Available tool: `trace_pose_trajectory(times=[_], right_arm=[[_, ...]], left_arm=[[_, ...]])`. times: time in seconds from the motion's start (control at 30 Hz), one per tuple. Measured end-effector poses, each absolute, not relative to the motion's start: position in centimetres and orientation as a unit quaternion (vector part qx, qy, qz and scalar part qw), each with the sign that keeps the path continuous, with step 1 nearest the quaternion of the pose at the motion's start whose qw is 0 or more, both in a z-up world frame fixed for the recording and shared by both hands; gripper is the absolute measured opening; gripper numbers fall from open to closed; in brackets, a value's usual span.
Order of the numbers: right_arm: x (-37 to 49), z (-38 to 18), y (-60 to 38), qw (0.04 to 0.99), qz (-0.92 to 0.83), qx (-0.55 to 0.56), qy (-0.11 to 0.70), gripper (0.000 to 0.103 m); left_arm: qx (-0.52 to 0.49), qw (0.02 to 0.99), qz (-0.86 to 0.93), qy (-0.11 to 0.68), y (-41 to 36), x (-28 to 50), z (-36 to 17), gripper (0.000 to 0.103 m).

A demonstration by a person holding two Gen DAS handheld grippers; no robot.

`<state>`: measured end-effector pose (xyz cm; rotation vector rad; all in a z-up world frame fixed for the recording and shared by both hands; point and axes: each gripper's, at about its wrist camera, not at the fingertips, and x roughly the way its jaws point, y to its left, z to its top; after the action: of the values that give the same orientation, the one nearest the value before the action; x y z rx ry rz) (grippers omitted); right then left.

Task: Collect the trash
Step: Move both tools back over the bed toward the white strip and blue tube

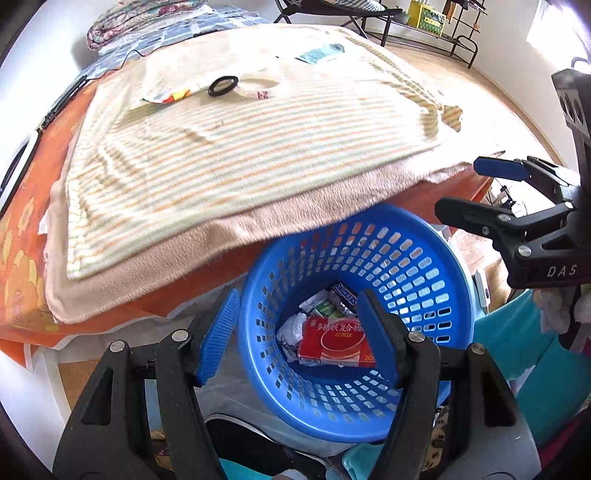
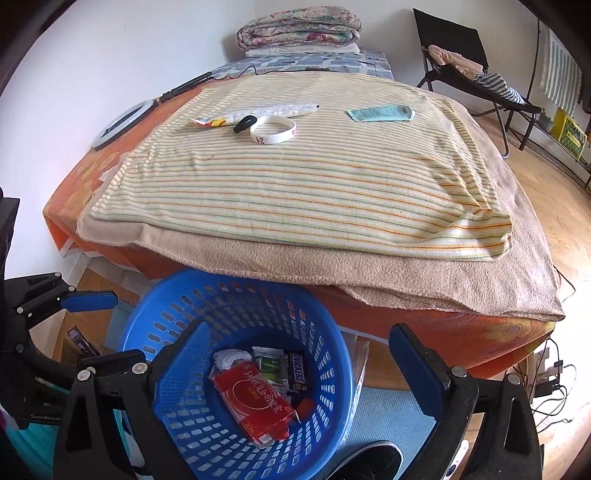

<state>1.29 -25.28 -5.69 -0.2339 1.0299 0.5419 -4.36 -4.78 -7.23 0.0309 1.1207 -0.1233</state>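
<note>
A blue slotted basket (image 1: 424, 258) (image 2: 155, 332) stands on the floor at the table's near edge. It holds a red box (image 1: 334, 345) (image 2: 255, 402), a Snickers wrapper (image 2: 297, 369), crumpled white paper (image 2: 229, 358) and other bits. On the striped towel (image 2: 295, 184) far back lie a teal packet (image 2: 380, 112) (image 1: 319, 53), a white tube wrapper (image 2: 258, 112), a white wristband (image 2: 273, 131) and a black ring (image 1: 222, 85). My left gripper (image 1: 299, 332) is open and empty above the basket. My right gripper (image 2: 303, 365) is open and empty above it too, and shows in the left wrist view (image 1: 465, 188).
The table (image 2: 443, 332) has an orange flowered cloth under a beige blanket. A folded quilt (image 2: 299, 27) lies at the back. A black folding chair (image 2: 465, 62) and a shelf rack (image 2: 565, 133) stand at the right on the wooden floor. Cables (image 2: 550, 387) lie at the lower right.
</note>
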Motion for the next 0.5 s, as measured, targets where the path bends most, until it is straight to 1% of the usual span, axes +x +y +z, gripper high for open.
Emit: trace_pose_trajectory(times=[0.3, 0.5], right_arm=[[4.4, -2.0, -25.5, 0.858, 0.255, -0.096, 0.434, 0.099], [8.2, -0.3, -26.1, 0.867, 0.241, -0.074, 0.431, 0.099]], left_arm=[[0.031, 0.878, -0.037, 0.477, -2.0, 0.6, -2.2, 0.068], [0.028, 0.886, -0.032, 0.462, -0.2, 5.2, -0.6, 0.068]])
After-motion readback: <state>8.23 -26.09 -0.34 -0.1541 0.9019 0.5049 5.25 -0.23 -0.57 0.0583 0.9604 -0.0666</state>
